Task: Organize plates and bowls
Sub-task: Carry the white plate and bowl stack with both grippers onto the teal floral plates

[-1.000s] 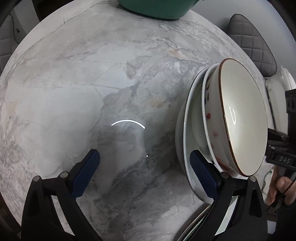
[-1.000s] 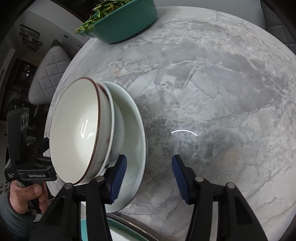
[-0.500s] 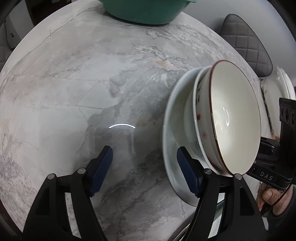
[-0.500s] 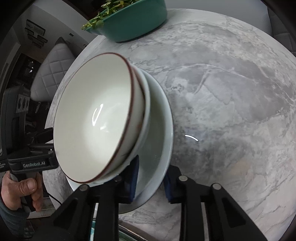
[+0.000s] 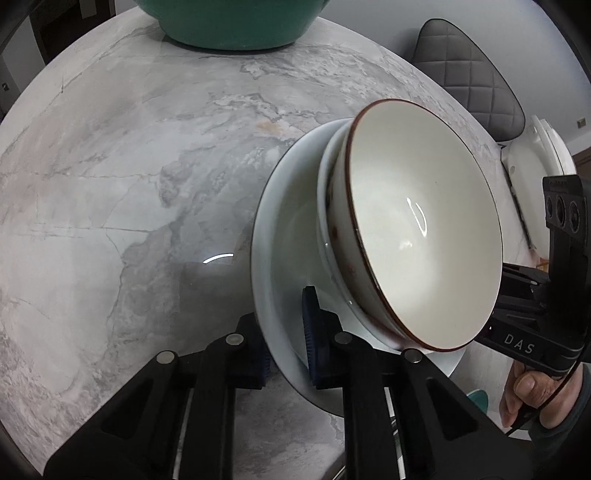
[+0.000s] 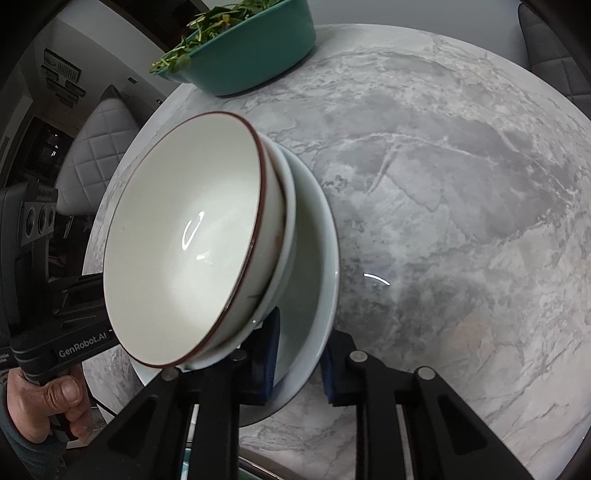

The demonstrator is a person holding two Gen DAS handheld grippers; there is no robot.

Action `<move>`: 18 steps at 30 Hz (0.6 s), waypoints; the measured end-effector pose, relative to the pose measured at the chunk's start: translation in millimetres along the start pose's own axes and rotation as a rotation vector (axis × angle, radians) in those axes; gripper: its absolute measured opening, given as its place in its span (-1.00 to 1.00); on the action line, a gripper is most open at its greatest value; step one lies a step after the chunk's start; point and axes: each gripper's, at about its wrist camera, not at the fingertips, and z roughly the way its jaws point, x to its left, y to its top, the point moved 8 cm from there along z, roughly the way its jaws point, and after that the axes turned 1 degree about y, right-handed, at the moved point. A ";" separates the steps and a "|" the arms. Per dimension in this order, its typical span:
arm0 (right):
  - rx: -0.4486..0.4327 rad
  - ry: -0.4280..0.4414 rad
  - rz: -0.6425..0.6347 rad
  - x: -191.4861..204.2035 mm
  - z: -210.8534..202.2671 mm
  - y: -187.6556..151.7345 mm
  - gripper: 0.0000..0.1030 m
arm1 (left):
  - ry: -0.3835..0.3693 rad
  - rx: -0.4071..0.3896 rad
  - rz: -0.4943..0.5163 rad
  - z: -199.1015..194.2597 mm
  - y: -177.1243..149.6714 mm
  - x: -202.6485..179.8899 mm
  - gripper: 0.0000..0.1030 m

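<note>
two grippers clamped on one pale plate point(image 5: 284, 236), from opposite sides of its rim. left gripper point(image 5: 286, 334) pinched tight on the near rim in the left wrist view, one blue pad inside the plate, the other behind it; jaws just been closing, plate rim between them. right gripper point(image 6: 299, 354) likewise gripped on the near rim in the right wrist view, blue pads either side; jaws also closed further on that rim. stacked on the plate: a white bowl point(image 5: 325, 206), and nested in it a cream bowl with a brown rim point(image 5: 417, 221), speckled red outside. whole stack seen steeply tilted by the fisheye, over the grey marble tabletop point(image 5: 110, 184), toward its right edge in the left wrist view; whether resting on it or lifted could not be told. far off at the back edge, a teal basin point(image 6: 251, 48) with green leaves point(image 6: 199, 33). beyond the edges, a grey quilted chair point(image 5: 469, 85). glimpsed at the frame borders: a hand point(image 6: 44, 402) on the left gripper's handle and a hand point(image 5: 528, 395) on the right one's.
</note>
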 end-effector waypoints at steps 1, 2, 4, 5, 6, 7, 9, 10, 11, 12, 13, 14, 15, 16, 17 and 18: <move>-0.003 -0.001 0.003 -2.9 -1.9 -0.3 -0.58 | -0.002 0.001 -0.001 -1.1 -3.5 -0.8 -0.74; -0.006 -0.003 0.007 -4.1 -3.4 -1.5 -0.58 | -0.004 0.002 -0.004 -5.7 -12.7 0.5 -0.74; -0.005 -0.002 0.011 -5.0 -5.5 -3.5 -0.59 | -0.006 0.003 -0.008 -6.1 -14.4 -2.3 -0.74; -0.006 -0.003 0.011 -5.5 -7.1 -4.2 -0.59 | -0.006 0.001 -0.007 -7.4 -14.8 -4.4 -0.74; -0.009 -0.004 0.009 -5.8 -8.7 -4.8 -0.59 | -0.002 -0.005 -0.006 -9.1 -15.6 -6.5 -0.74; -0.010 -0.003 0.008 -5.6 -9.7 -4.8 -0.59 | 0.002 -0.013 -0.006 -11.9 -15.6 -8.3 -0.74; -0.013 -0.001 0.007 -5.8 -12.6 -4.6 -0.59 | 0.007 -0.022 -0.003 -19.6 -19.3 -10.6 -0.74; -0.015 -0.001 0.008 -4.4 -13.7 -4.6 -0.59 | 0.011 -0.027 0.001 -23.2 -19.3 -13.2 -0.74; -0.018 0.000 0.007 -4.1 -16.4 -5.1 -0.59 | 0.015 -0.029 0.007 -26.7 -19.2 -15.0 -0.74; -0.017 0.001 0.004 -3.4 -19.1 -6.3 -0.59 | 0.018 -0.036 0.010 -31.2 -19.7 -18.1 -0.74; -0.023 0.001 0.001 -3.7 -23.2 -6.4 -0.59 | 0.017 -0.040 0.011 -35.1 -20.0 -19.0 -0.74; -0.030 -0.001 -0.004 -3.7 -28.0 -7.5 -0.59 | 0.019 -0.046 0.013 -39.4 -21.3 -22.2 -0.74; -0.036 0.000 -0.005 -4.5 -32.1 -8.5 -0.59 | 0.019 -0.049 0.012 -42.7 -21.9 -24.0 -0.74; -0.042 0.001 -0.008 -4.8 -36.3 -8.7 -0.59 | 0.019 -0.051 0.011 -46.2 -23.5 -26.5 -0.74; -0.048 0.001 -0.013 -4.8 -41.1 -9.1 -0.59 | 0.018 -0.054 0.009 -48.7 -25.2 -28.5 -0.74; -0.053 0.003 -0.017 -4.9 -45.9 -9.8 -0.59 | 0.018 -0.057 0.007 -52.1 -28.3 -31.1 -0.74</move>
